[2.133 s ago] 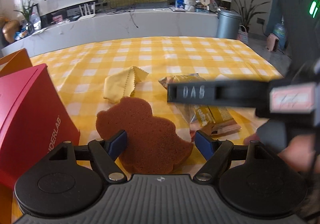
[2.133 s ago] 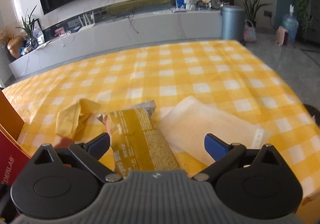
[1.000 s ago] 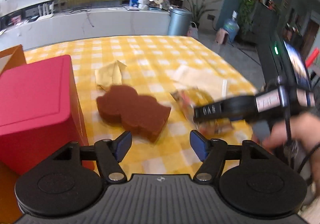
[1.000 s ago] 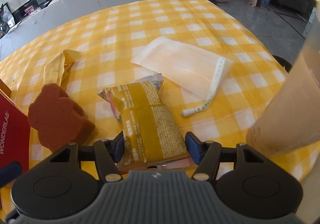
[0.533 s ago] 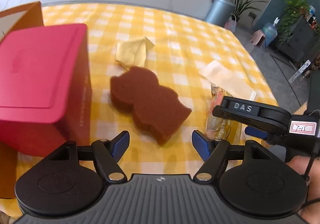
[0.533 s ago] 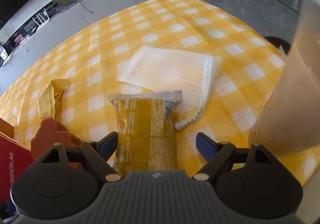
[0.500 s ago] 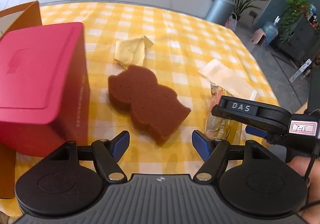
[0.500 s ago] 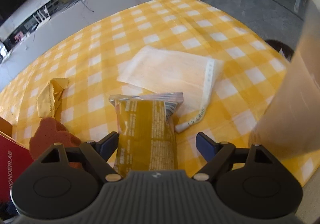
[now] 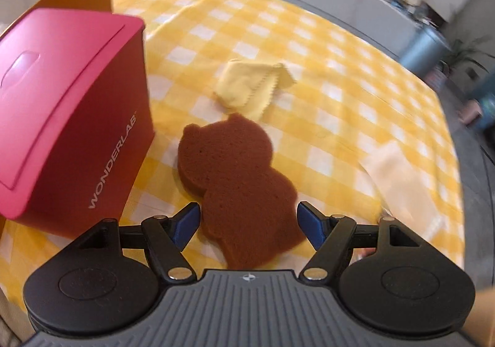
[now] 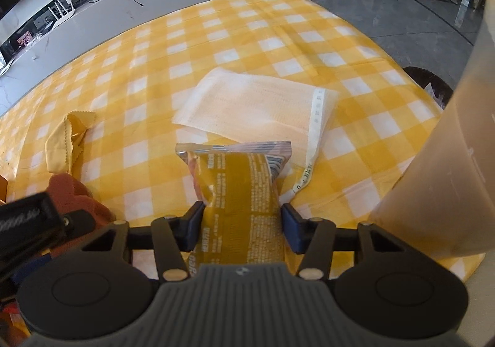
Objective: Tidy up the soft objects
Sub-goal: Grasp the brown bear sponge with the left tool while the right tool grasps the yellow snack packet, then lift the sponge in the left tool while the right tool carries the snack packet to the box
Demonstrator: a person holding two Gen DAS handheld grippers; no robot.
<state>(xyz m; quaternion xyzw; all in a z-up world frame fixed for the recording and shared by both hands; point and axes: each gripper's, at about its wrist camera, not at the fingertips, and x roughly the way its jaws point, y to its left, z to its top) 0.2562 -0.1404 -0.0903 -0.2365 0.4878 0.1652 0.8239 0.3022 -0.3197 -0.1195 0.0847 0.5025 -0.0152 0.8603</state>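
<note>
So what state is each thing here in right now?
Brown sponge: flat on the cloth, between open jaws, untouched.
Snack packet: gripped by the right jaws, which have just been closing.
Yellow cloth: crumpled, loose.
White pouch: lying flat.
Red box: lid closed.

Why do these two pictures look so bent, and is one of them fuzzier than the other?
Both are fisheye views, so the table edge curves. The left wrist view is smeared toward its right side: the pale cloth and far counter are blurred, while the brown sponge stays fairly crisp. The right wrist view is sharper; the snack packet shows print, though a tan shape looms blurred.
</note>
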